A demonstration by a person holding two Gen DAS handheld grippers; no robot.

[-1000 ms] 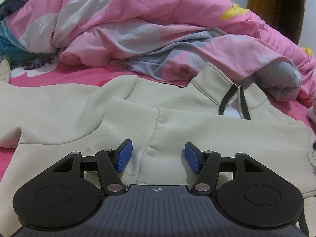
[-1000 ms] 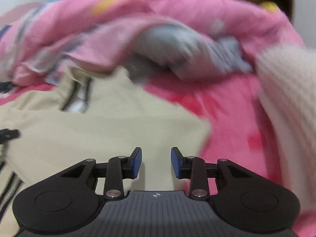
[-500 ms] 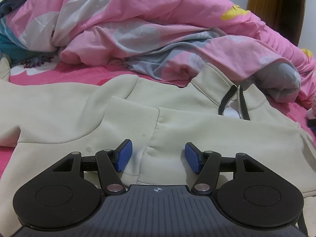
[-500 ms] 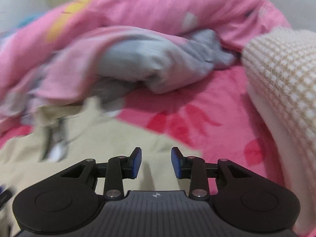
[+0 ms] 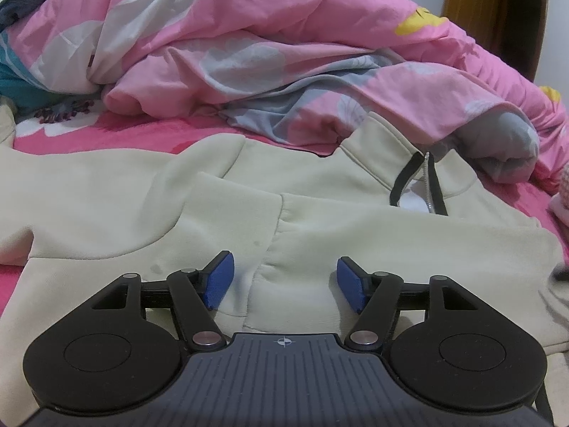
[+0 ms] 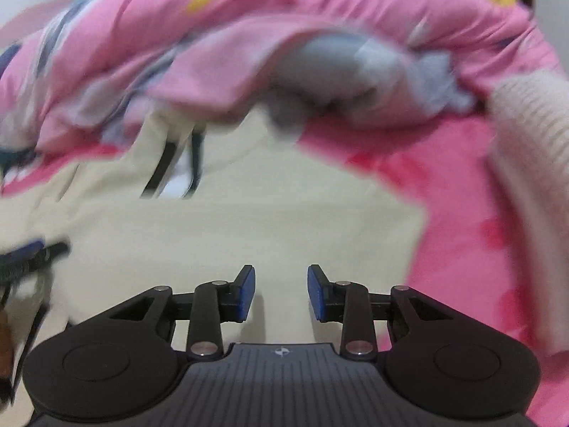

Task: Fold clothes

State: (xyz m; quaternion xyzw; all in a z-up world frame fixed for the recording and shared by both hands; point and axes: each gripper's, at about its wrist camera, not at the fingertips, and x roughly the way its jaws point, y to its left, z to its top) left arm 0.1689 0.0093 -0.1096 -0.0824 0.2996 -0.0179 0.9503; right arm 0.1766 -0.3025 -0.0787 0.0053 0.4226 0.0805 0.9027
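A bright pink flower-printed bed sheet [image 5: 117, 131] carries everything, and a rumpled pink, grey and white quilt [image 5: 270, 46] is heaped along the bed's far edge, pushed back, it seems, to leave a flat patch for folding. On that patch lies the task's garment, a cream fleece zip-neck pullover [image 5: 355, 227], spread front-up across the middle of the bed with its stand-up collar [image 5: 380, 142] and black-edged zip [image 5: 432, 185] toward the quilt. One cream sleeve [image 5: 89, 181] runs out toward the bed's left edge, while the other seems already laid across the chest, which would explain the ridge of cloth below the collar. A cream and pink waffle-knit cloth [image 6: 533, 163] sits at the bed's right edge, probably waiting its turn.

The left gripper [image 5: 283, 281] hangs low over the gathered cuff seam on the pullover's near side; its blue-padded fingers [image 5: 218, 277] are apart and widening, the fleece under them but not pinched, so this looks like a release or a fresh approach. The right gripper [image 6: 281, 293], in a blurred view, hovers over the pullover's right part near its side edge, fingers parted with nothing between them
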